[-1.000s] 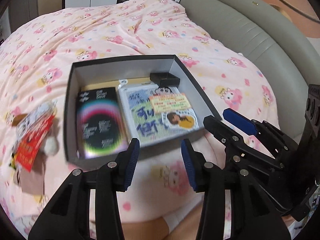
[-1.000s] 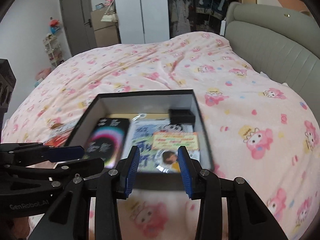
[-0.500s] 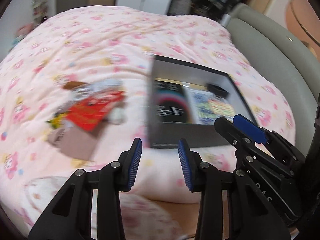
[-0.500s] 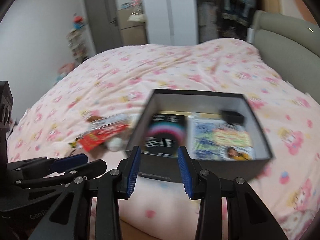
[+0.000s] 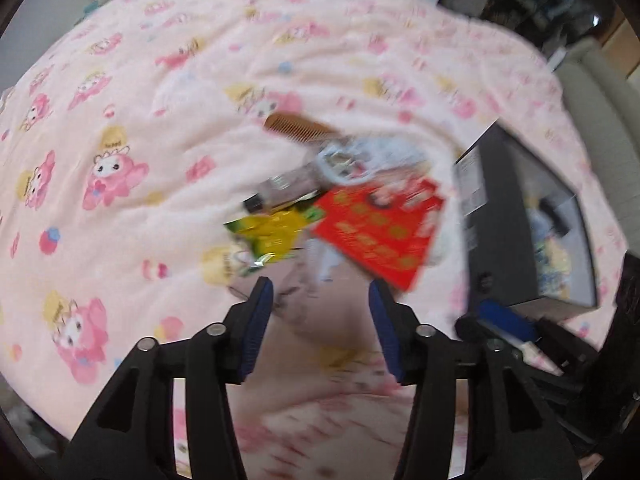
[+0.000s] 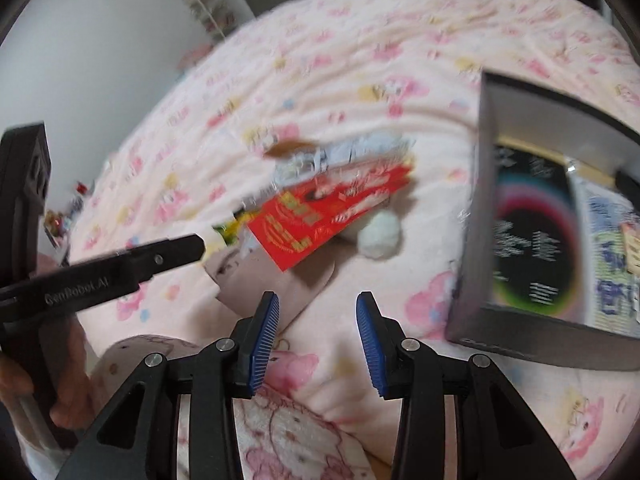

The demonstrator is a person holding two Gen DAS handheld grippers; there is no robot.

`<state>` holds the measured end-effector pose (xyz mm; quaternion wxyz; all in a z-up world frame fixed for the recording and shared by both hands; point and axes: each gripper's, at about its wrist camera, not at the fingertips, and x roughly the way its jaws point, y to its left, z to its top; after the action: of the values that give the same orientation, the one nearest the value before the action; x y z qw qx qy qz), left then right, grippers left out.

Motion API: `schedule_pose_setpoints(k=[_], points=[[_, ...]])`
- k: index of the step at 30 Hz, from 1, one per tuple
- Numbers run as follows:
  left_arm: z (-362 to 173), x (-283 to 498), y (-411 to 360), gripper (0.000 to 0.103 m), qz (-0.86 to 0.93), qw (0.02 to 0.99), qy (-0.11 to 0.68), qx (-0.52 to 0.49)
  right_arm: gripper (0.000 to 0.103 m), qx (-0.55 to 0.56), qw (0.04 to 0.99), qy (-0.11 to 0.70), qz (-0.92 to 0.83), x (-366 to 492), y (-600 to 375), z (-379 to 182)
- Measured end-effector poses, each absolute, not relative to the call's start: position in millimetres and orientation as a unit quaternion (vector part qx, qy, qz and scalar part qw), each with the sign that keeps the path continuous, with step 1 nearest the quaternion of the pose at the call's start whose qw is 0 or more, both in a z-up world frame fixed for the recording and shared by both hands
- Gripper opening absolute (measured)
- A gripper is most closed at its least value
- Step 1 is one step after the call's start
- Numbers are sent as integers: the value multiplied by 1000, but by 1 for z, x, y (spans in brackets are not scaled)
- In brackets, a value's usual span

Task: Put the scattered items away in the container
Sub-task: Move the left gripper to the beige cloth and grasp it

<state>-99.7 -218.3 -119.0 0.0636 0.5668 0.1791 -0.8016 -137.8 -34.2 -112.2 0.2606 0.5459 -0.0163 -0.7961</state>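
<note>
A small heap lies on the pink bedspread: a red packet (image 5: 380, 228) (image 6: 332, 212), a yellow wrapper (image 5: 272, 232), a brown comb (image 5: 300, 128), a dark tube (image 5: 288, 188), a white pompom (image 6: 380, 234) and a taupe piece (image 6: 272, 276). My left gripper (image 5: 320, 312) hovers just short of the heap. Its jaws are opening and nothing is between them. My right gripper (image 6: 316, 320) stands open and empty, between the heap and the black box (image 6: 476, 208) (image 5: 476, 200). The box holds a black album (image 6: 532, 232) and a printed pouch (image 6: 612, 264).
The pink cartoon-print bedspread (image 5: 120, 120) spreads wide to the left of the heap. A grey padded headboard (image 5: 600, 92) rises behind the box. A hand (image 6: 68, 360) holds the left gripper's handle. A patterned cushion (image 6: 304, 420) lies under the right gripper.
Both grippers swung left from over the box toward the heap and dipped lower. The box now sits at the right edge of both views. The left jaws stand wider.
</note>
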Motion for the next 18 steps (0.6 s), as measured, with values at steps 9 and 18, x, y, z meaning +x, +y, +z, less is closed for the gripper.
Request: schedule_pose_setpoints(k=[9, 18], points=[[-185, -137, -267, 58, -725, 15, 249, 642, 45, 609, 251, -9, -752, -167, -65, -159], [-190, -133, -252, 38, -724, -27, 231, 650, 12, 607, 298, -58, -735, -173, -69, -172]])
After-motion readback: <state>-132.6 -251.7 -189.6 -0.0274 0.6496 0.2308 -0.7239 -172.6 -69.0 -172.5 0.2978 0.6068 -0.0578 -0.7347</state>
